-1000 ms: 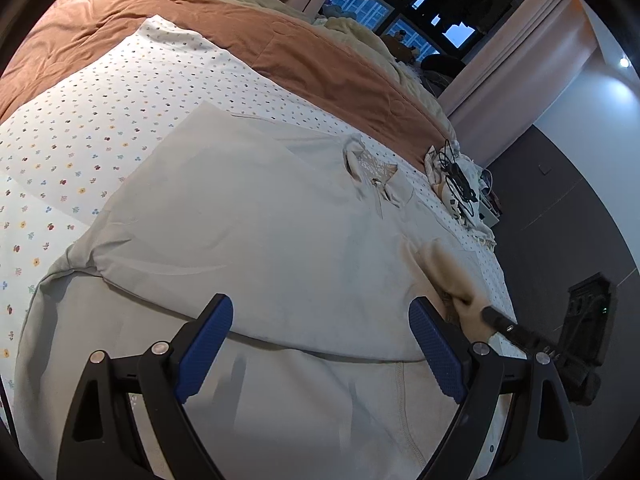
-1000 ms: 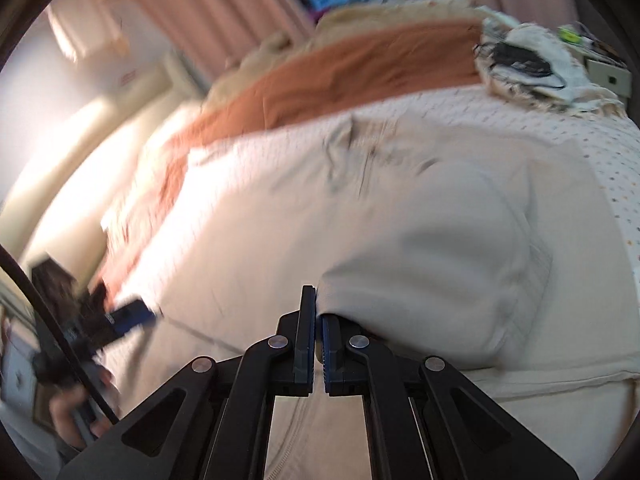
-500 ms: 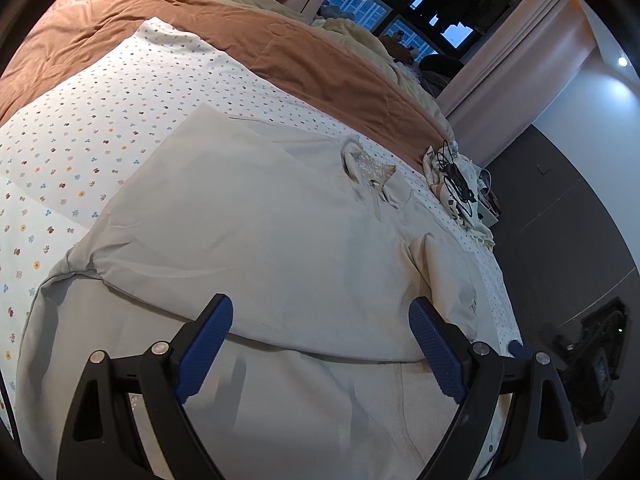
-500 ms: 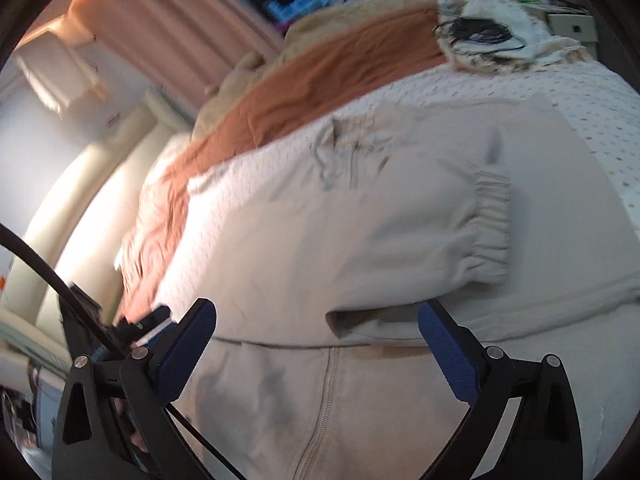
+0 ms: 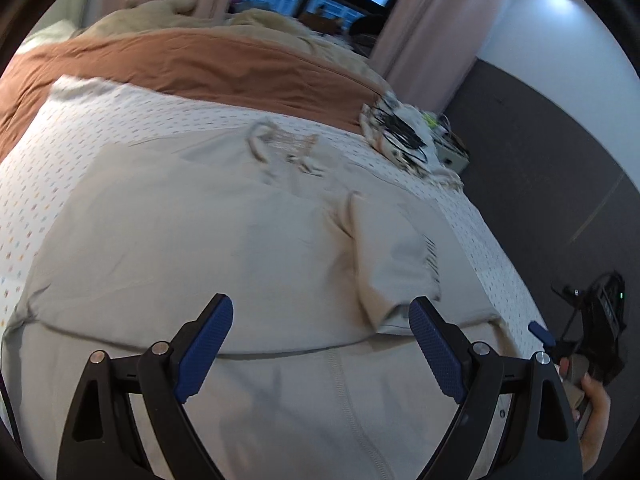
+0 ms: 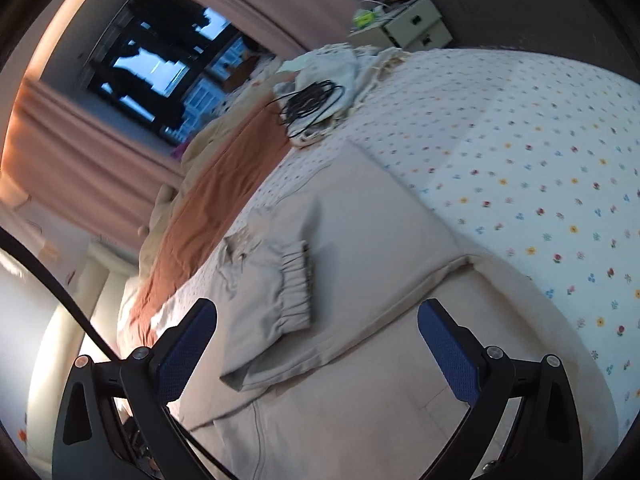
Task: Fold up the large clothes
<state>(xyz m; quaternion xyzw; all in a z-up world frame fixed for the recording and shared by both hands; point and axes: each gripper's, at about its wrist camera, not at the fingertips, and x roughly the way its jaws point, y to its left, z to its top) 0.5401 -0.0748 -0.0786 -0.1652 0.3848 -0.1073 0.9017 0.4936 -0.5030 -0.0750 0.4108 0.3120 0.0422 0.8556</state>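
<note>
This is a bedroom in a home. A wide bed (image 5: 100, 128) with a white sheet printed with small coloured flowers fills both views, a rust-brown blanket (image 5: 208, 68) lying across its far part. Pale pink floor-length curtains (image 6: 84, 160) frame a dark-framed window (image 6: 160, 68). A small cream cabinet with drawers (image 6: 412, 28), probably a nightstand, stands beside the bed.

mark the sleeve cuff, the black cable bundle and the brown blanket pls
sleeve cuff (image 6: 294, 292): right wrist view, on the gathered elastic.
black cable bundle (image 6: 308, 102): right wrist view, middle of the coil.
brown blanket (image 5: 208, 66): left wrist view, mid-fabric.
</note>
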